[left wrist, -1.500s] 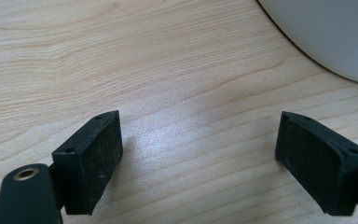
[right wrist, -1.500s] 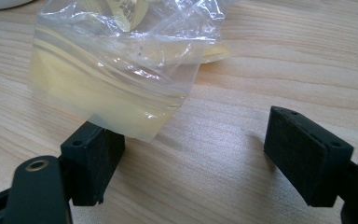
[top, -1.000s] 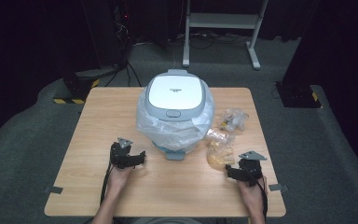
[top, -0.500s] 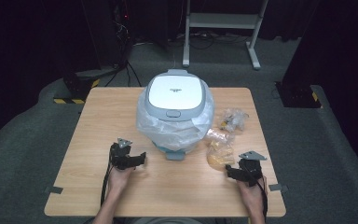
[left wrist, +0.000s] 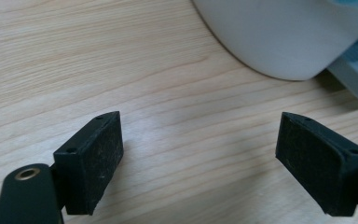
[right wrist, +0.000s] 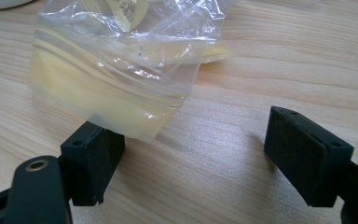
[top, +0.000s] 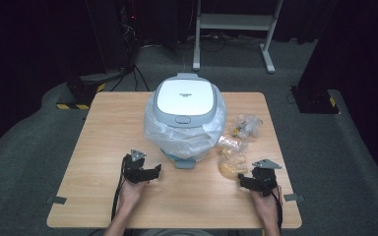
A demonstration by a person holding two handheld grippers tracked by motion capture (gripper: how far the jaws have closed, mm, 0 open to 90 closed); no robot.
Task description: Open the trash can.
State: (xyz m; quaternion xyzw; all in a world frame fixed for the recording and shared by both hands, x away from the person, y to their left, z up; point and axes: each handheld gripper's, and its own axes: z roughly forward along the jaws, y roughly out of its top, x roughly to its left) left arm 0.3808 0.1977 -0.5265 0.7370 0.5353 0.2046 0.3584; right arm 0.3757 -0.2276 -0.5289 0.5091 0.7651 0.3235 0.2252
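A white and grey rice cooker (top: 184,105) stands mid-table, wrapped below its lid in a clear plastic bag (top: 187,137). Its white base (left wrist: 279,37) curves across the top of the left gripper view. My left gripper (top: 150,173) rests on the wood just left of the cooker's front, open, nothing between its pads (left wrist: 95,158). A clear bag of yellow pieces (top: 232,158) lies right of the cooker. My right gripper (top: 242,181) sits open just in front of that bag (right wrist: 116,79), whose corner overlaps the left pad (right wrist: 95,163).
A second small crumpled clear bag (top: 246,125) with dark and yellow bits lies further back on the right. The wooden table (top: 103,128) has bare room on its left half and along the front edge. Dark floor, a stand and cables surround it.
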